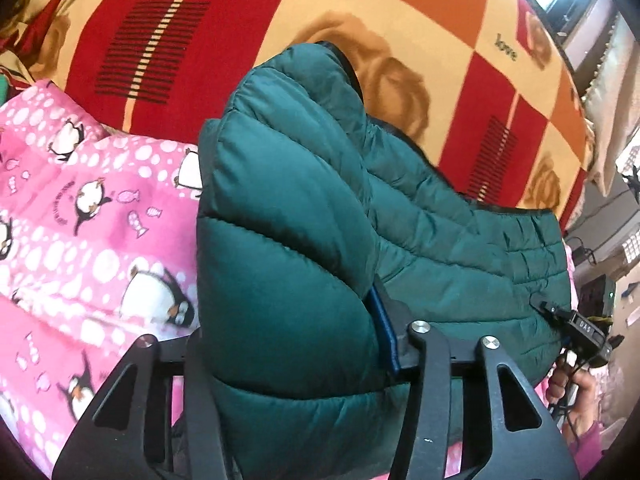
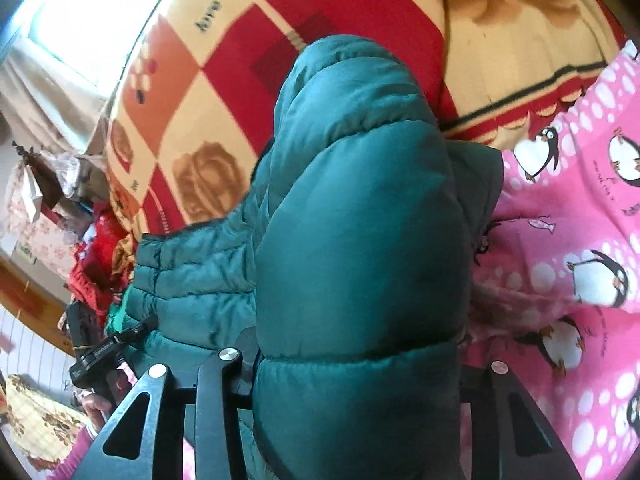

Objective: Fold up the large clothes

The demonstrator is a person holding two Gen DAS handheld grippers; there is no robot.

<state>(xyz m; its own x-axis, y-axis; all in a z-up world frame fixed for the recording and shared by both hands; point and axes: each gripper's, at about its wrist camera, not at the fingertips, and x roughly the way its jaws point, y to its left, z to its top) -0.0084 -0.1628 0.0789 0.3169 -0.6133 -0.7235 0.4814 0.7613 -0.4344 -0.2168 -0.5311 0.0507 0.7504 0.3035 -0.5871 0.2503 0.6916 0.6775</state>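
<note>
Both tools, the left tool (image 1: 296, 344) and right tool (image 2: 352, 364), are clamped on the puffy green jacket (image 1: 304, 208), centre frame above the pink penguin blanket (image 1: 88, 216). Slick padding could slip free, spoiling the fold.

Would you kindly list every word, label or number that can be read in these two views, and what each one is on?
"love": on the checked blanket, in a cream square.
"DAS": on the right gripper, seen in the left wrist view.
Small lettering by the penguins on the pink penguin-print fabric: too small to read.
Word on the blanket in the right wrist view: blurred, not legible.
Label on the left gripper: blurred.
</note>
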